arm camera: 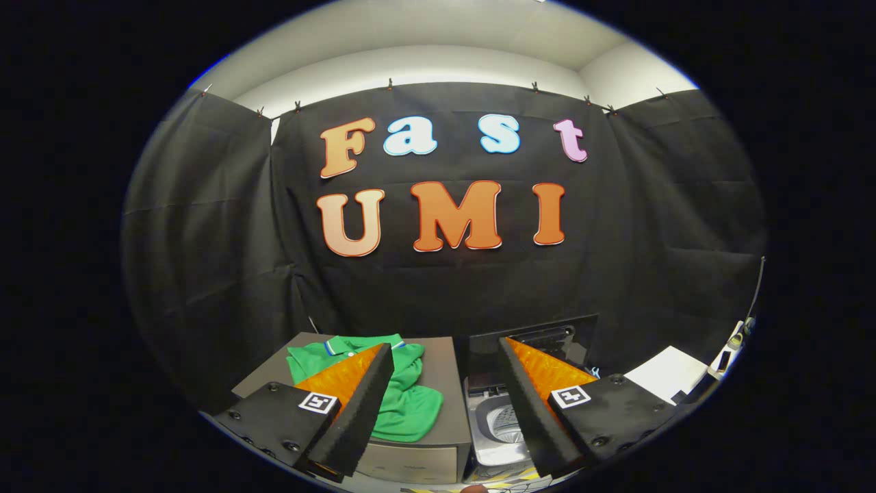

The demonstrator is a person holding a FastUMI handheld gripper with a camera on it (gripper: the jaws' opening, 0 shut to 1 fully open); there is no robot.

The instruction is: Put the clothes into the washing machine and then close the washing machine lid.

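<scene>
A green polo shirt (404,394) lies crumpled on top of a grey box-shaped cabinet (438,366), just ahead of the left finger and partly hidden by it. To the right of the cabinet stands a small washing machine (496,418) with its dark lid (547,339) raised upright at the back; the metal drum shows between the fingers, near the right one. My gripper (445,349) hovers above both, open wide, with nothing between its fingers.
A white sheet or board (667,373) lies to the right of the washing machine, with small items beyond it at the booth's edge. Black cloth walls close in the back and both sides.
</scene>
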